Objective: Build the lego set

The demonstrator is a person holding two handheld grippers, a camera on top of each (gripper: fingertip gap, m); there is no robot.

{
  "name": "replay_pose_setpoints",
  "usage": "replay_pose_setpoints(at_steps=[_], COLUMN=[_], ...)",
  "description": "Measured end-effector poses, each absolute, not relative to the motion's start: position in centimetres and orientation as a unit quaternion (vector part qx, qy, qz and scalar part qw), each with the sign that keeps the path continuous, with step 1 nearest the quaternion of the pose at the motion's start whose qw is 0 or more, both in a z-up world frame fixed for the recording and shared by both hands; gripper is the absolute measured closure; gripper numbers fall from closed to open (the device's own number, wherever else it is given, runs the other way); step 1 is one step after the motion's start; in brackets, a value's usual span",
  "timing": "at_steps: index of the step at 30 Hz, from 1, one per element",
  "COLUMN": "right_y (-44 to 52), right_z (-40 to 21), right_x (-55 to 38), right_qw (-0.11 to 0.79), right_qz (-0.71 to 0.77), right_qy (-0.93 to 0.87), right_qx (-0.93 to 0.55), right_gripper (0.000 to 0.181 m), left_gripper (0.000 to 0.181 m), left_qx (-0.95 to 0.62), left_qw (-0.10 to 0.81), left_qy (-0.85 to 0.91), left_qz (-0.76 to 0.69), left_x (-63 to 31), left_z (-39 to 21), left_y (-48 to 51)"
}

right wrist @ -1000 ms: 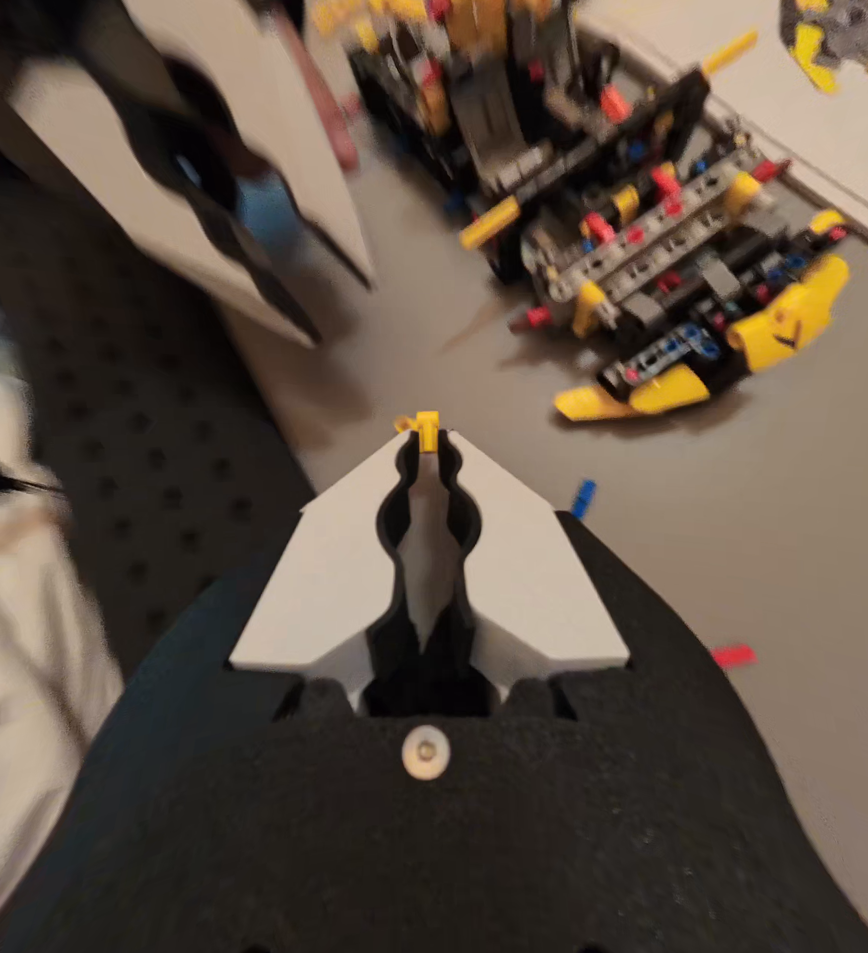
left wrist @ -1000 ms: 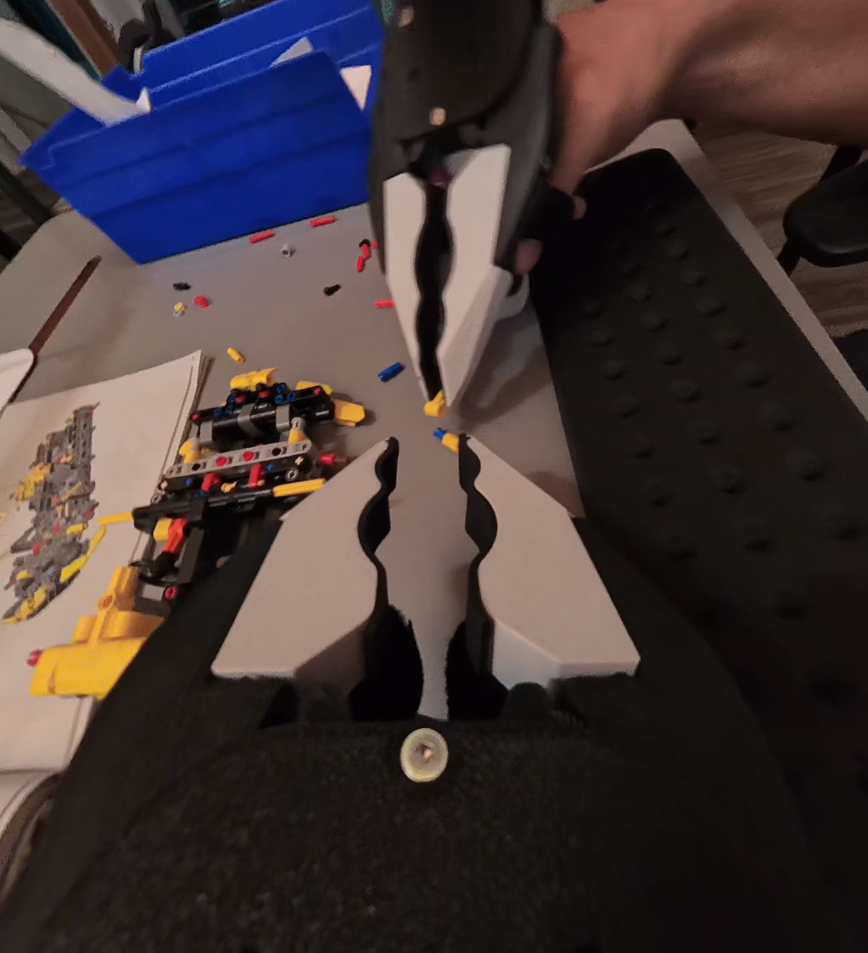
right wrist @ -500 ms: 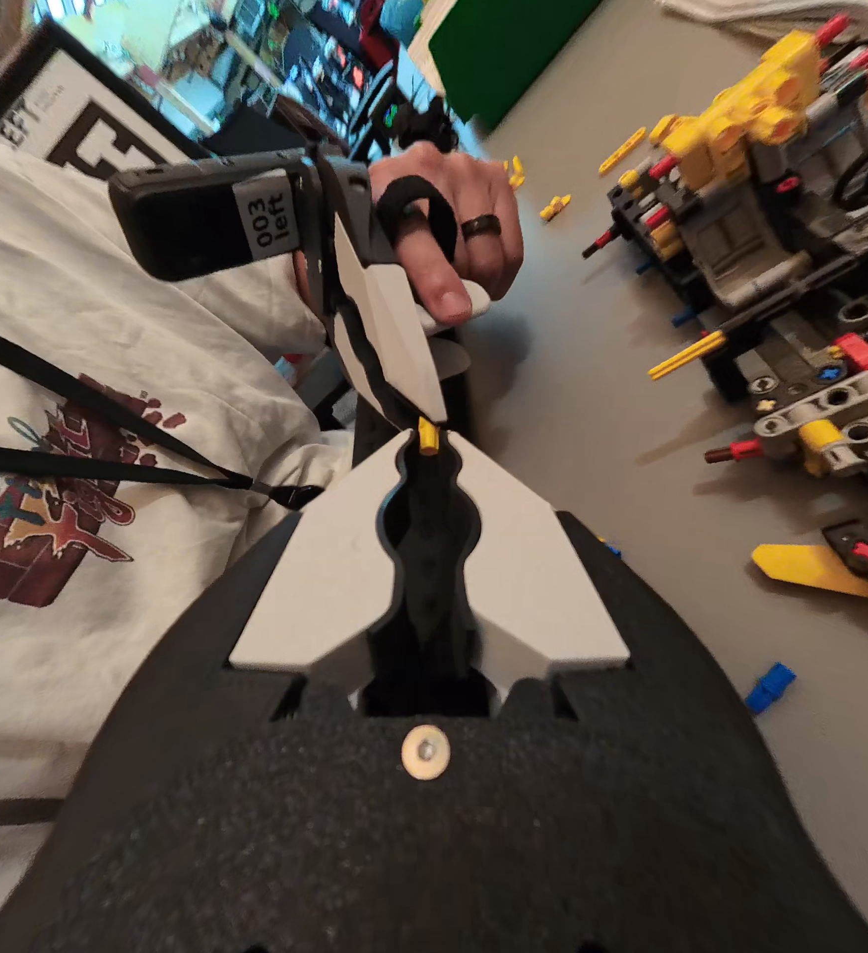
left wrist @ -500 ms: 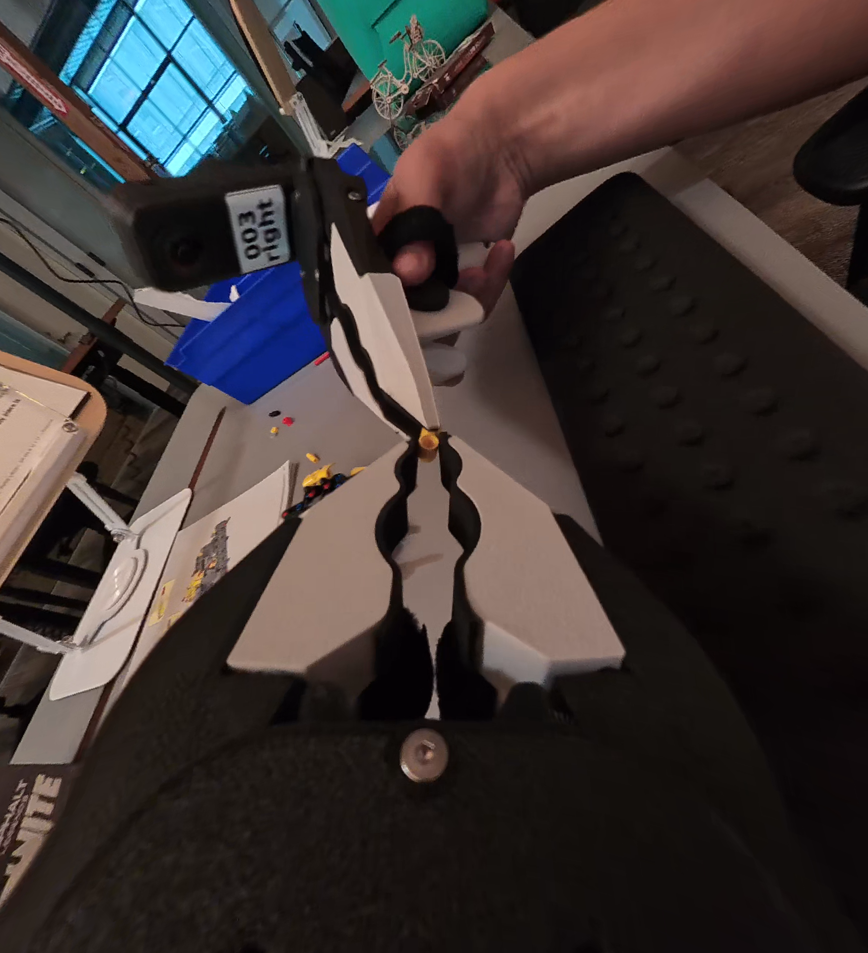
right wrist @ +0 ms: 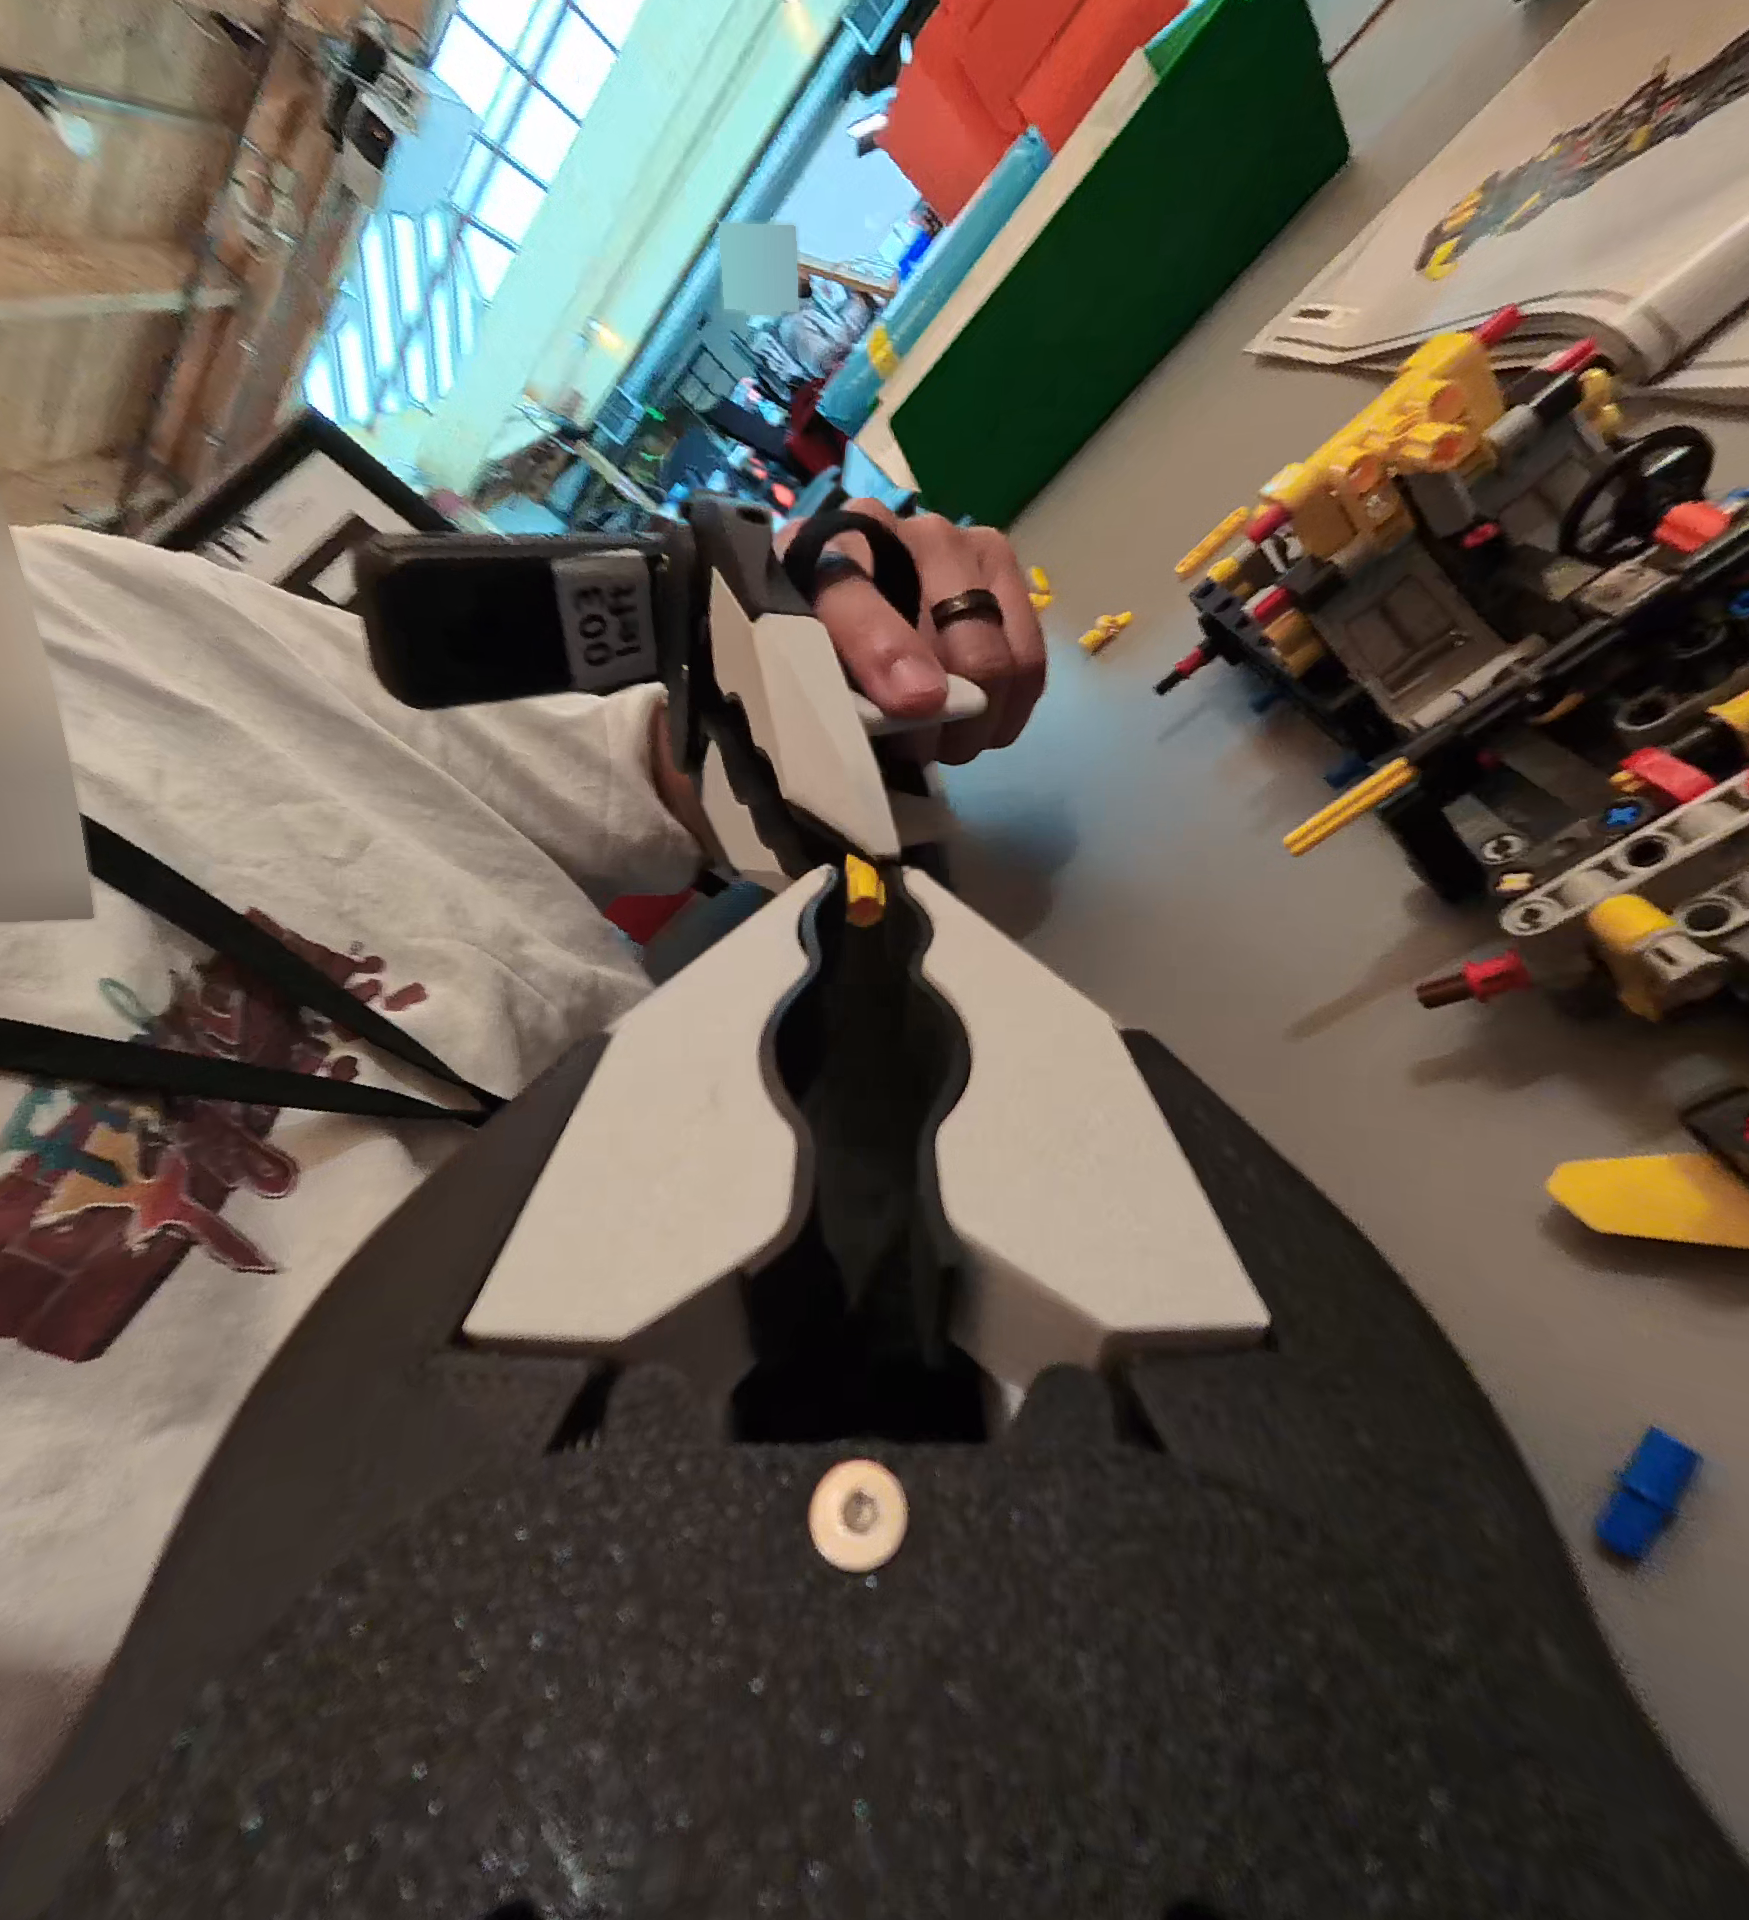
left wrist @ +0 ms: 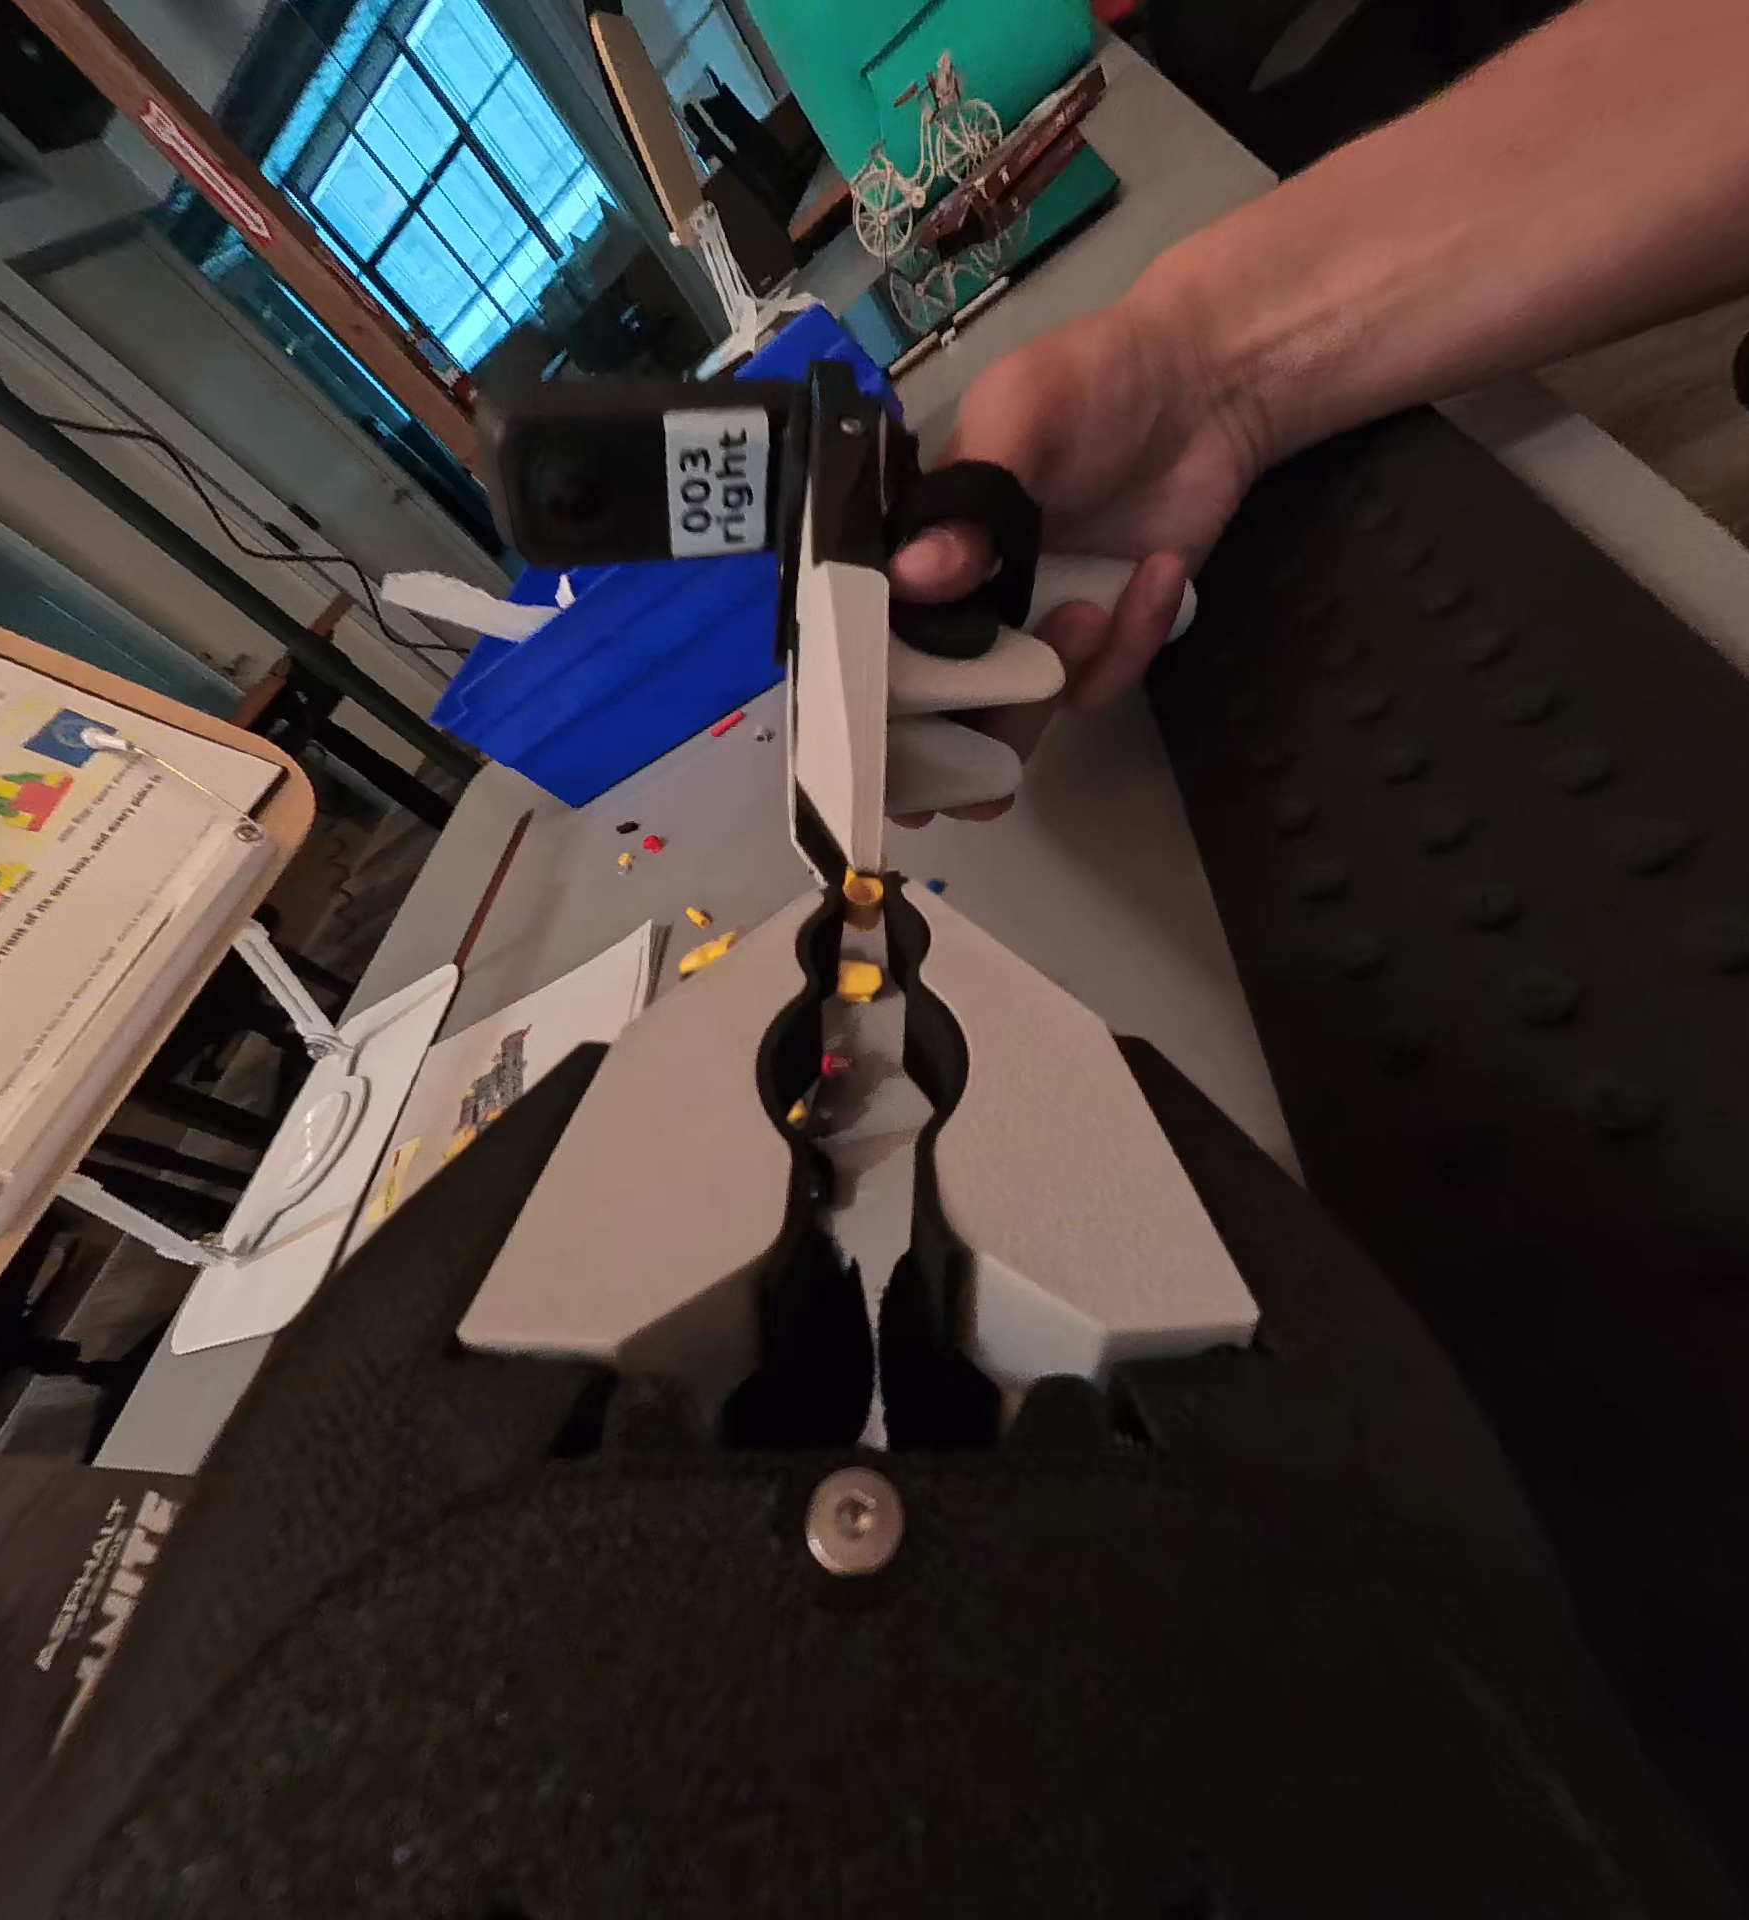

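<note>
A small yellow lego piece (left wrist: 862,900) is held in the air between both grippers, which meet tip to tip. My left gripper (left wrist: 862,906) is closed on it from below. My right gripper (right wrist: 868,891) is closed on the same piece (right wrist: 862,891). In the left wrist view the right gripper (left wrist: 839,857) comes down from above. In the right wrist view the left gripper (right wrist: 865,847) comes in from the upper left. The part-built black, grey and yellow lego model (right wrist: 1524,675) stands on the grey table (right wrist: 1213,1039) to the right. The left fingers hide most of it in the left wrist view.
An open instruction booklet (right wrist: 1628,208) lies behind the model, also in the left wrist view (left wrist: 537,1029). Blue bins (left wrist: 621,665) stand at the far end. A black studded mat (left wrist: 1524,935) lies on the right. Loose pieces lie about, such as a blue pin (right wrist: 1644,1491) and a yellow panel (right wrist: 1680,1205). A green box (right wrist: 1109,312) stands beyond. Only a small space, under 4 cm, lies between the two pairs of fingers. Left tips and right tips are each some 12 cm from the blue pin (right wrist: 1644,1491).
Both grippers lifted off the table and turned to face each other. The right gripper brought the yellow piece to the left gripper, whose fingers closed from open onto it.
</note>
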State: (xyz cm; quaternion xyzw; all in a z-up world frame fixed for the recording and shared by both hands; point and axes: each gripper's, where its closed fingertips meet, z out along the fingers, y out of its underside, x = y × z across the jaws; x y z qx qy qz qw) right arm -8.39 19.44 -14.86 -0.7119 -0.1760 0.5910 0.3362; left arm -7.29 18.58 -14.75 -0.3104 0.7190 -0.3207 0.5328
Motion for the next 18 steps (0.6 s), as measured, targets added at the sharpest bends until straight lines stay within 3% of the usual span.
replay_pose_setpoints(at_steps=[9,18], right_y=[17.7,18.6], right_z=[-13.2,-13.6], right_x=[-9.1,-8.2], right_qw=[0.267,0.310], right_qz=[0.685,0.655], right_qy=[-0.177,-0.164], right_qx=[-0.654,-0.670], right_gripper=[0.175,0.175], left_gripper=[0.174,0.174], left_qx=[-0.281,-0.299], left_qw=[0.541,0.553], left_qy=[0.701,0.698], left_qz=[-0.369,-0.342], left_x=[-7.8,-7.4], left_z=[-13.1,-13.3], left_y=[16.8,17.9])
